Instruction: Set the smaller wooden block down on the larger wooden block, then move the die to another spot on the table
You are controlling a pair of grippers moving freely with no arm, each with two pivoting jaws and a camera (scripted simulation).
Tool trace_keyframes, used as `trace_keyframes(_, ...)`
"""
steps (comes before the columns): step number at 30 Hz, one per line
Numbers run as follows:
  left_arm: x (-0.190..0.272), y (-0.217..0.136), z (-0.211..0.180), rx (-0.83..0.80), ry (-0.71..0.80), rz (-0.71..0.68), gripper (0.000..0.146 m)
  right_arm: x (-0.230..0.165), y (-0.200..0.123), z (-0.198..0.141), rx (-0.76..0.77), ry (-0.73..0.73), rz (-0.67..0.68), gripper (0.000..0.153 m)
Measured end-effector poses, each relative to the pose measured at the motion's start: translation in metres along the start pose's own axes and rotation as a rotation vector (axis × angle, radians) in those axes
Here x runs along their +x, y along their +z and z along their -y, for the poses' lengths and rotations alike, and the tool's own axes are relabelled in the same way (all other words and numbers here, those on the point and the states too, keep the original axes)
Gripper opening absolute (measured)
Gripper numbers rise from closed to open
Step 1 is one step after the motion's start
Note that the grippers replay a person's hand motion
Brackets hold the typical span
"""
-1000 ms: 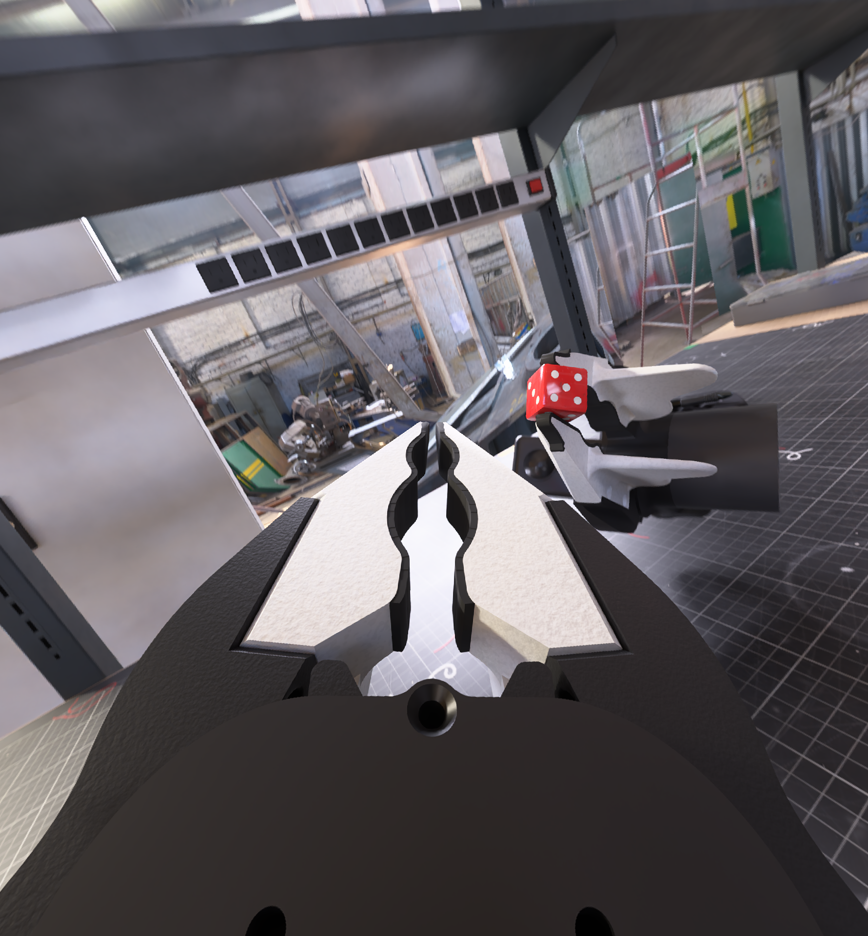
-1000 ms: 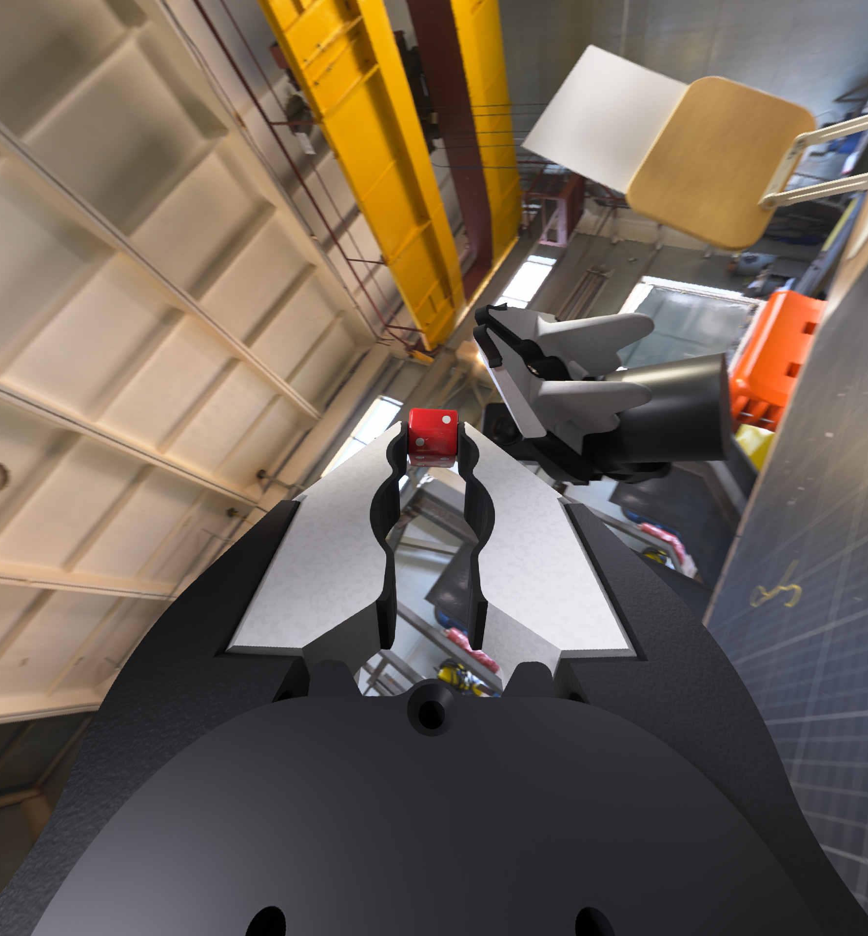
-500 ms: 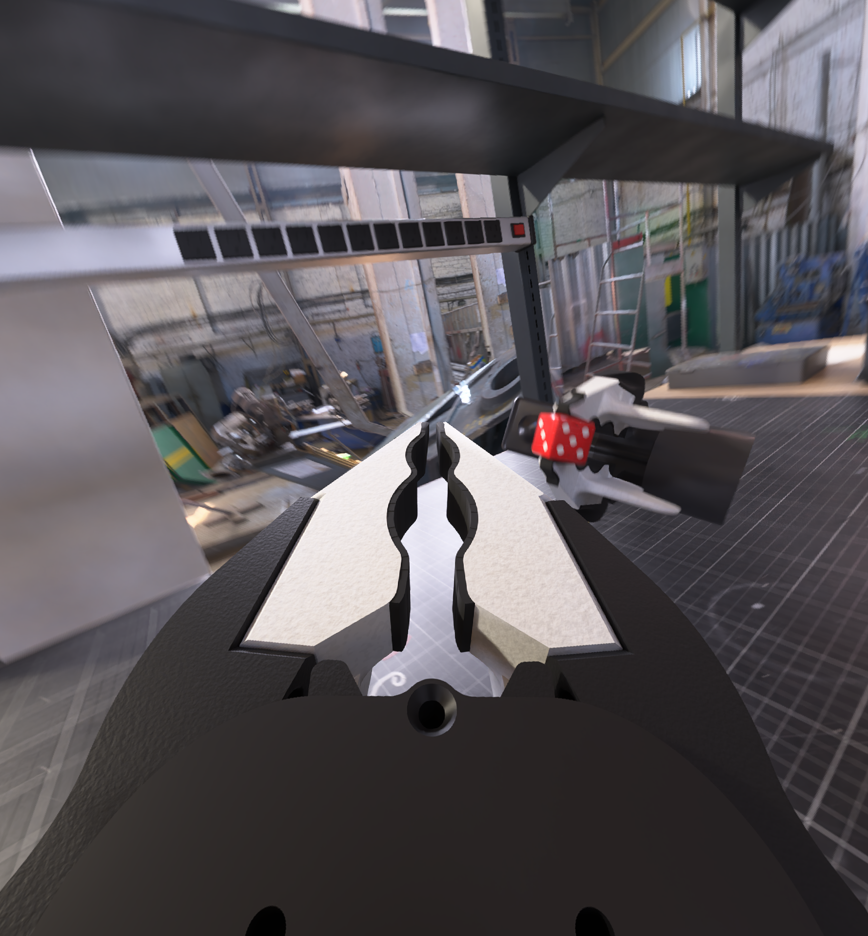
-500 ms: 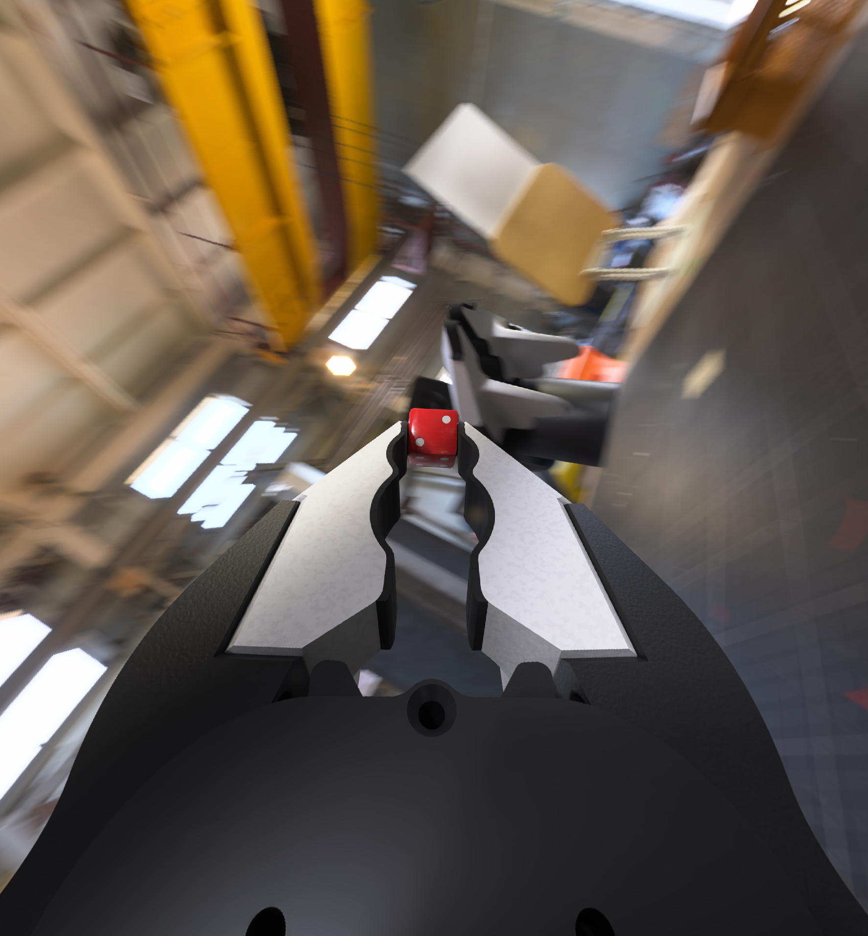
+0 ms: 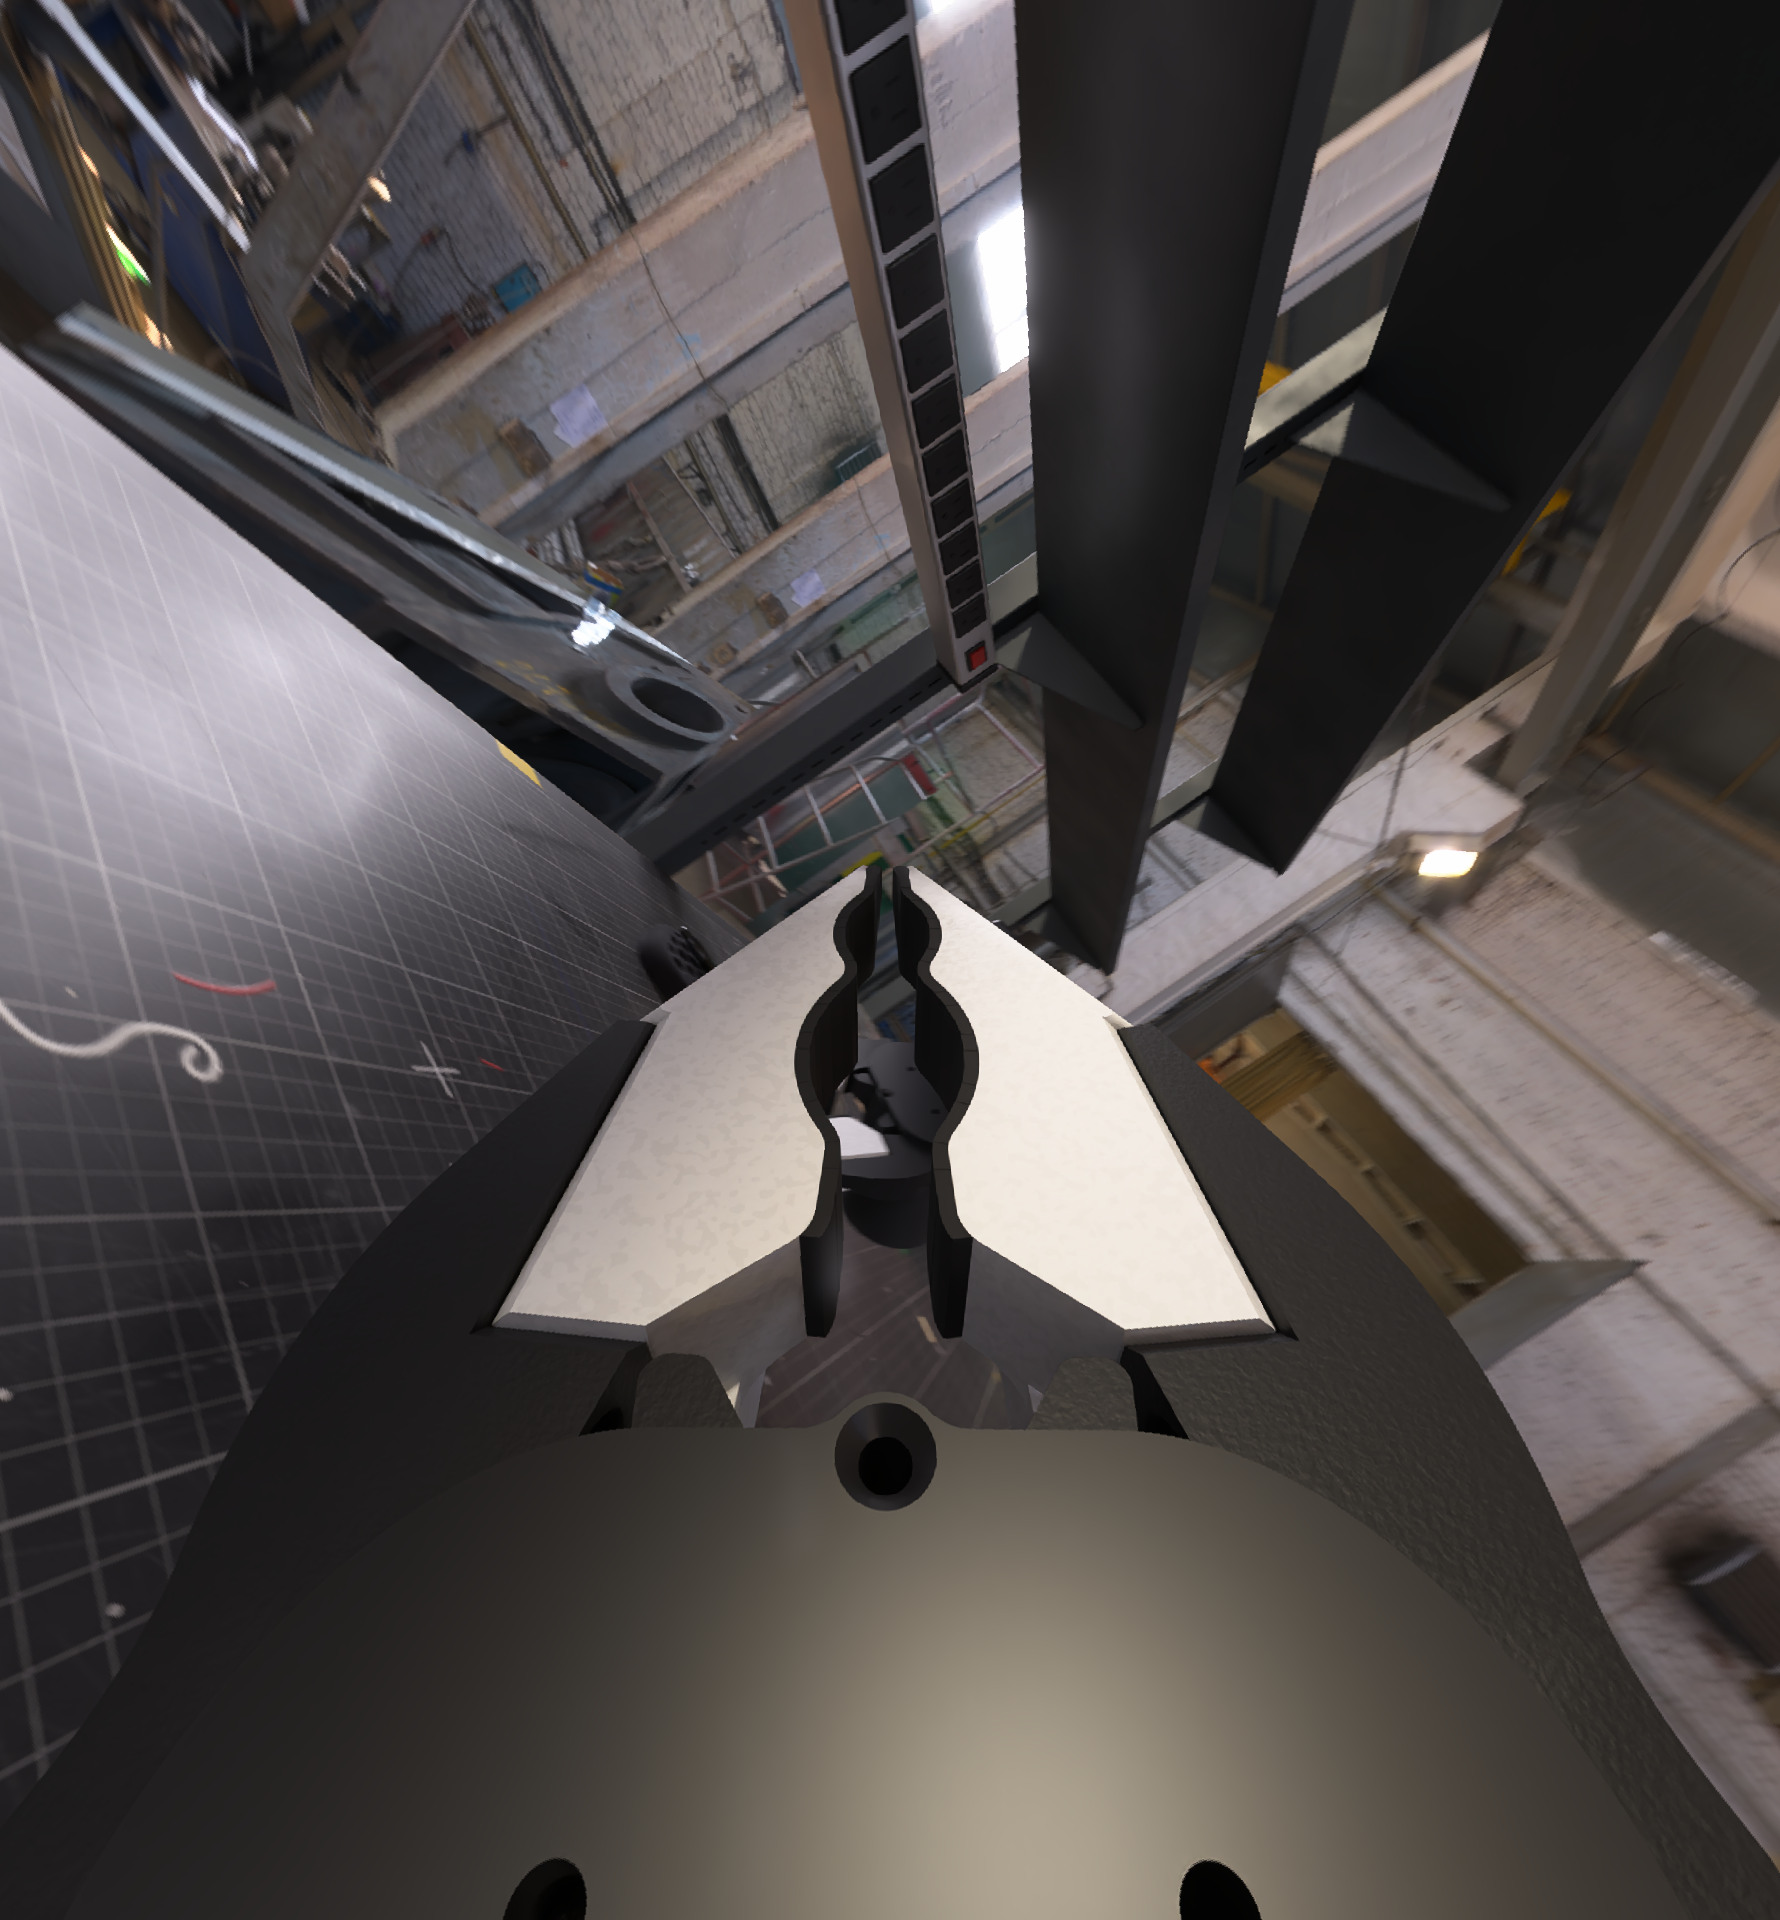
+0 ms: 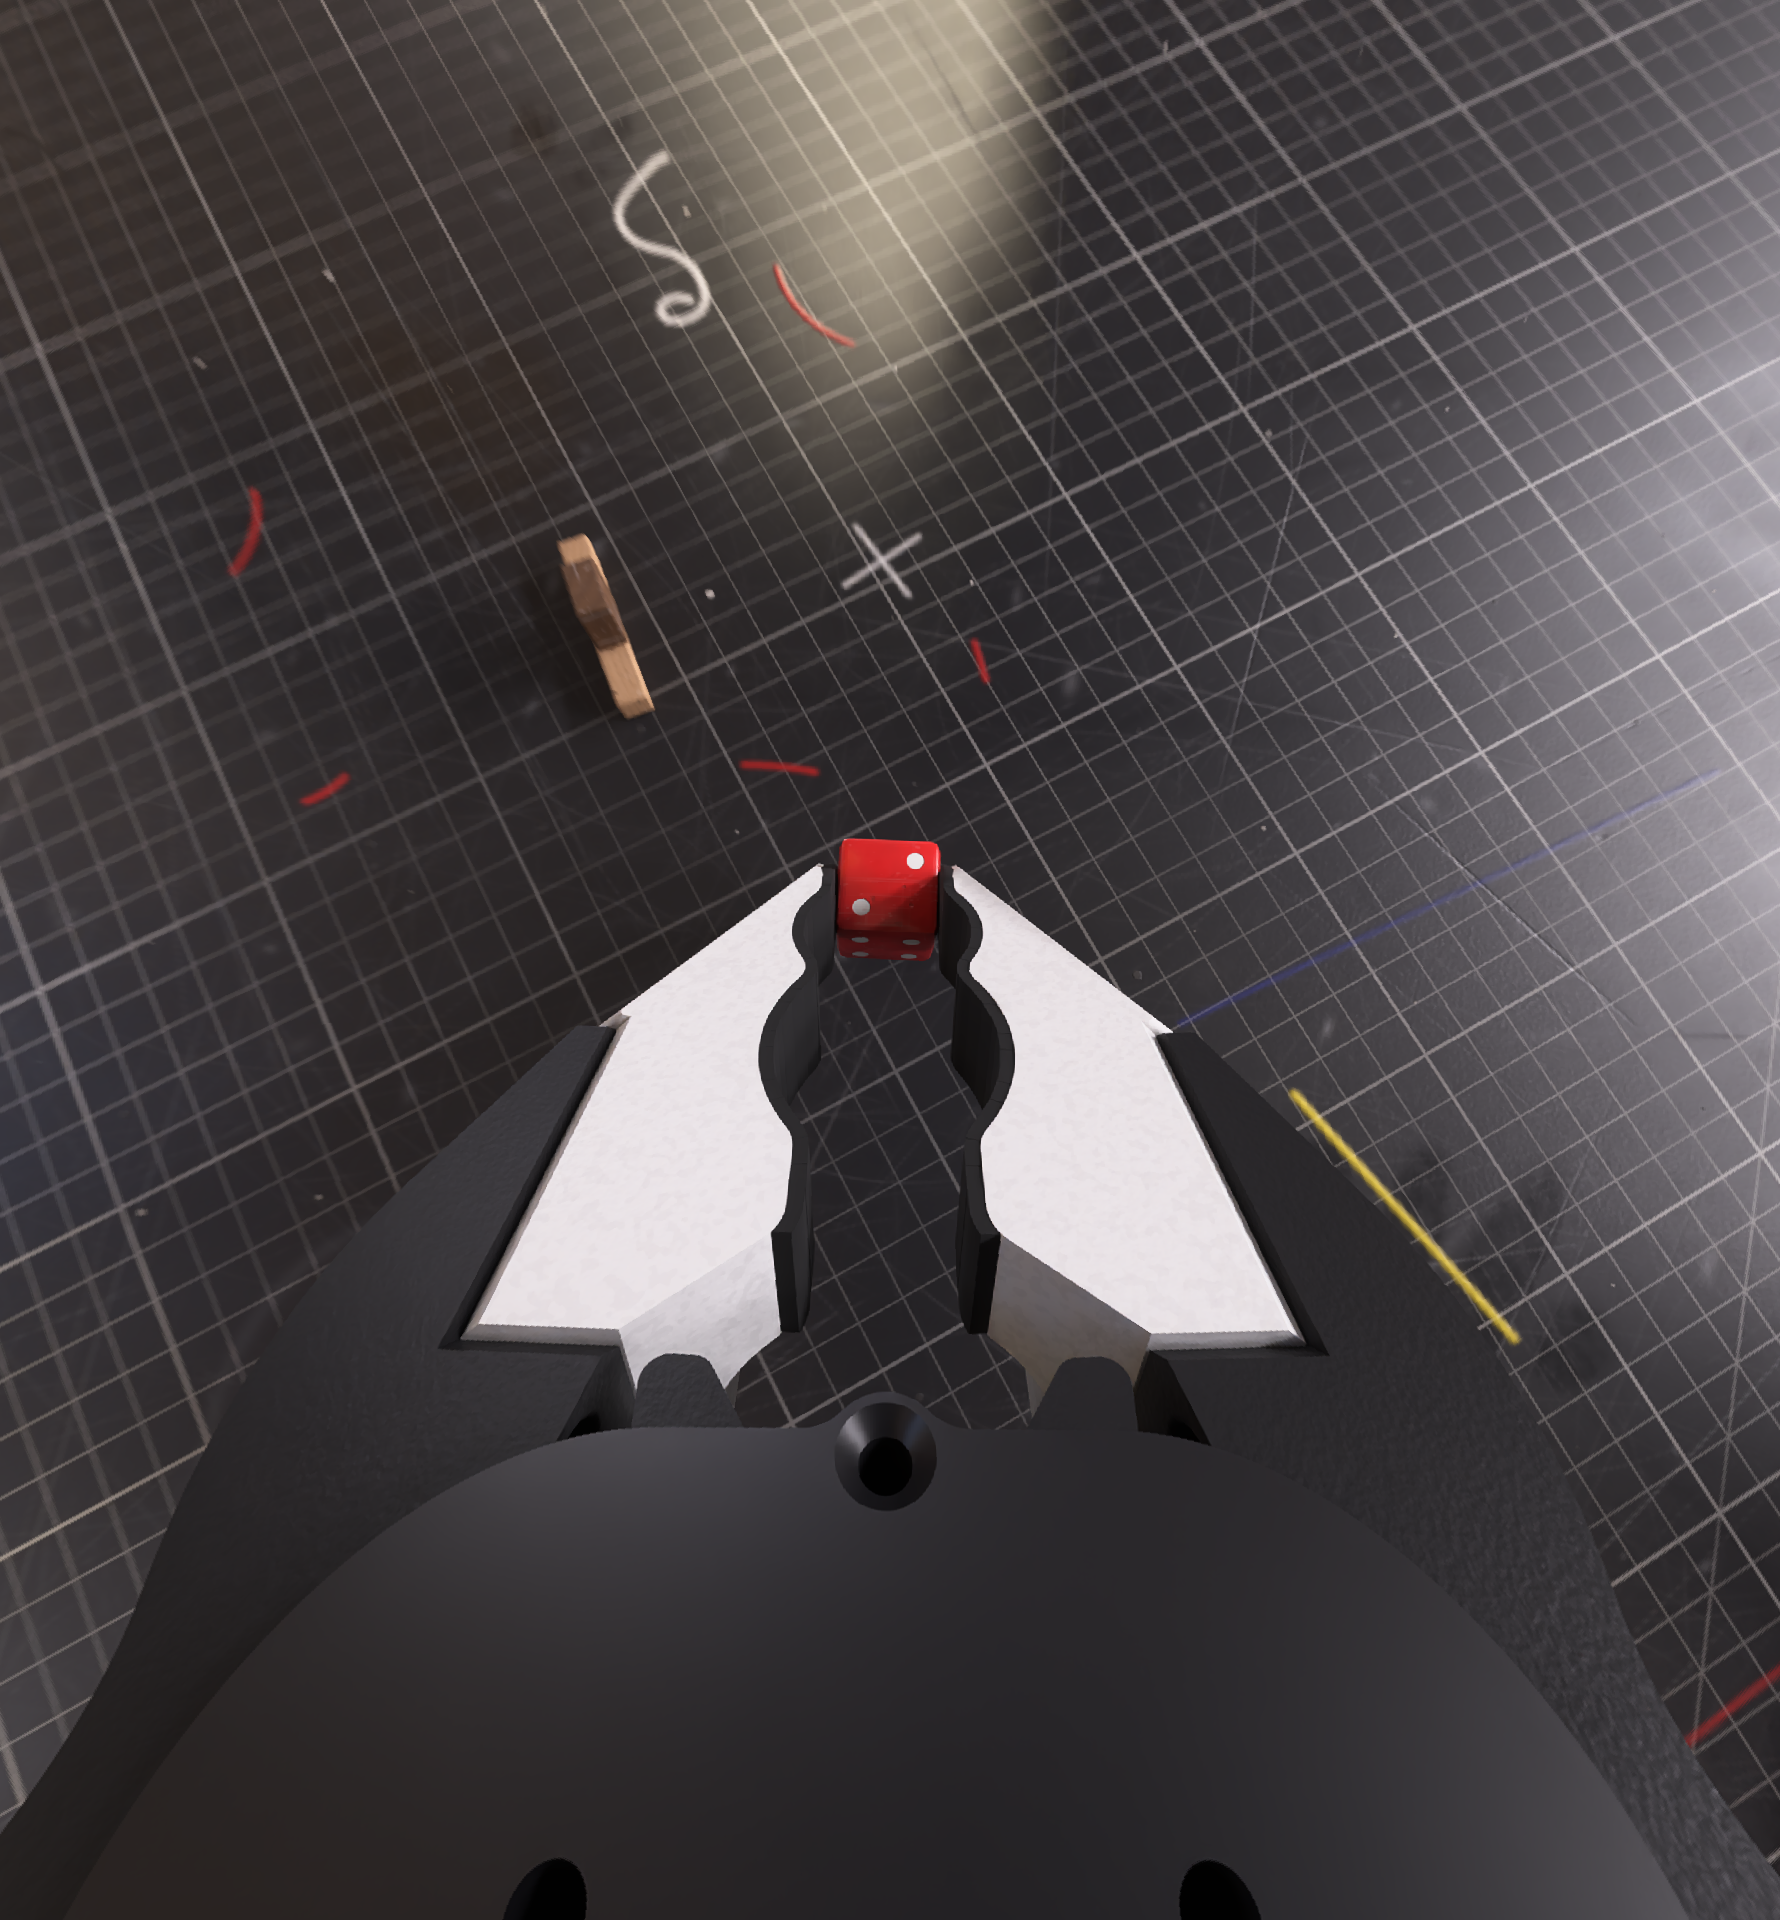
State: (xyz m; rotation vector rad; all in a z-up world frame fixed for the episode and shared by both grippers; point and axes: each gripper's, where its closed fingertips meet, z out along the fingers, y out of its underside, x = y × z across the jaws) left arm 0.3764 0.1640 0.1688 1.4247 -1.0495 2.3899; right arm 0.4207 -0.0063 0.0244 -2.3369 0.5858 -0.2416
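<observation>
The right gripper [image 6: 887, 894] points down at the table [image 6: 1385, 520], a dark cutting mat ruled with a pale grid, and its jaws pinch the red die [image 6: 887, 888] at the very fingertips. The die's white pips show on two faces; whether it touches the mat or hangs just above it cannot be told. No edge or corner of the table shows in this view.

Beyond the die, up and to the left, the wooden blocks [image 6: 603, 627] lie on the mat as one pale brown shape, seemingly one piece on the other, though which is which cannot be told. Short red strokes ring them loosely. A white chalk cross [image 6: 882, 562] sits to their right, and a white curl [image 6: 662, 244] farther on. A yellow line [image 6: 1403, 1216] lies near the gripper's right side.

The left gripper [image 5: 887, 883] is tilted, its jaws pressed almost together on nothing. The mat fills its left side, ending at the table's far edge. Past that, a power strip [image 5: 917, 332] runs along dark shelf beams. No readable label and no container is visible.
</observation>
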Motion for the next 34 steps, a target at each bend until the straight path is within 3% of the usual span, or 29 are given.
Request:
trace_keyframes(4, -0.009, -0.001, -0.009, -0.023, -0.136, -0.004, 0.002, 0.005, 0.009, -0.008, -0.019, -0.036, -0.034, 0.019)
trace_keyframes(8, -0.027, -0.001, -0.024, -0.117, -0.1, 0.086, 0.002, 0.004, 0.012, -0.005, 0.039, -0.002, 0.02, 0.019)
trace_keyframes(10, -0.027, 0.0, -0.041, -0.234, -0.058, 0.082, 0.002, 0.004, 0.01, 0.0, 0.078, 0.018, 0.056, 0.045)
trace_keyframes(12, -0.021, -0.001, -0.059, -0.341, -0.017, 0.055, 0.002, -0.005, -0.001, 0.018, 0.177, 0.018, 0.112, 0.056)
trace_keyframes(14, -0.015, -0.006, -0.074, -0.408, 0.046, 0.046, 0.002, -0.026, -0.018, 0.042, 0.31, 0.03, 0.237, 0.06)
trace_keyframes(17, -0.006, -0.015, -0.083, -0.411, 0.073, 0.017, 0.002, -0.072, -0.045, 0.073, 0.44, 0.15, 0.573, 0.061)
trace_keyframes(19, 0.002, -0.021, -0.088, -0.426, 0.025, -0.04, 0.002, -0.096, -0.052, 0.086, 0.45, 0.279, 0.784, 0.062)
trace_keyframes(21, 0.006, -0.027, -0.09, -0.424, -0.009, -0.082, 0.002, -0.109, -0.046, 0.088, 0.402, 0.347, 0.886, 0.061)
trace_keyframes(23, 0.005, -0.032, -0.092, -0.43, -0.024, -0.088, 0.002, -0.119, -0.04, 0.088, 0.373, 0.372, 0.947, 0.053)
trace_keyframes(26, -0.002, -0.036, -0.087, -0.417, -0.042, -0.062, 0.002, -0.128, -0.037, 0.091, 0.344, 0.447, 1.052, 0.025)
trace_keyframes(29, -0.016, -0.038, -0.078, -0.406, 0.041, 0.024, 0.003, -0.128, -0.025, 0.089, 0.273, 0.527, 1.022, 0.02)
trace_keyframes(34, -0.057, -0.053, -0.026, -0.375, 0.545, 0.393, 0.017, -0.085, 0.006, 0.081, 0.281, 0.658, 0.704, 0.008)
